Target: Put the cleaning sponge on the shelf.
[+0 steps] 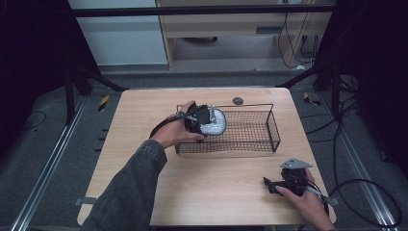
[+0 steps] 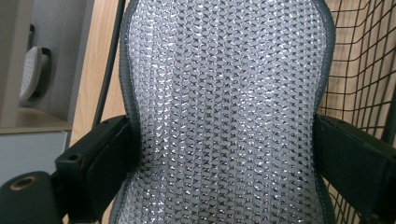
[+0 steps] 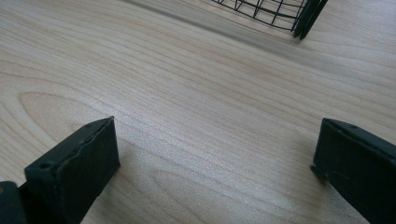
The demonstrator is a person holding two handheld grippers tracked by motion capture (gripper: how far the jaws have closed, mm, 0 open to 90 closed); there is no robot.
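**High view: your left gripper's got the mesh pad over the basket, right one's parked**

High view has your left hand [image 1: 174,131] reaching in from the lower left, holding the left gripper [image 1: 204,121] right at the left end of the black wire basket [image 1: 269,126]. Clamped in it is a silvery mesh pad [image 1: 215,121] with a dark grey border, sitting over the basket's left end, roughly level with the rim. Can't tell whether it's touching the basket floor. The basket itself sits around the middle of the light wooden table [image 1: 211,187], a bit toward the far side.

In the left gripper view that pad [image 2: 224,112] is huge in the frame: shiny woven surface, grey edging down both sides, and it narrows to a waist exactly where your two black jaws press in from either side. So the jaws are closed down onto the pad's edges, gripping it across that narrow part. Basket wires [image 2: 369,70] show on the right behind it, table wood on the left.

Your right hand [image 1: 305,204] is near the table's front right corner, well away from the basket, with the right gripper [image 1: 270,185] low over the wood and pointing left. In the right gripper view its jaws stand wide apart with only bare table [image 3: 196,107] between them, and a corner of the basket [image 3: 280,11] peeks in at the top.
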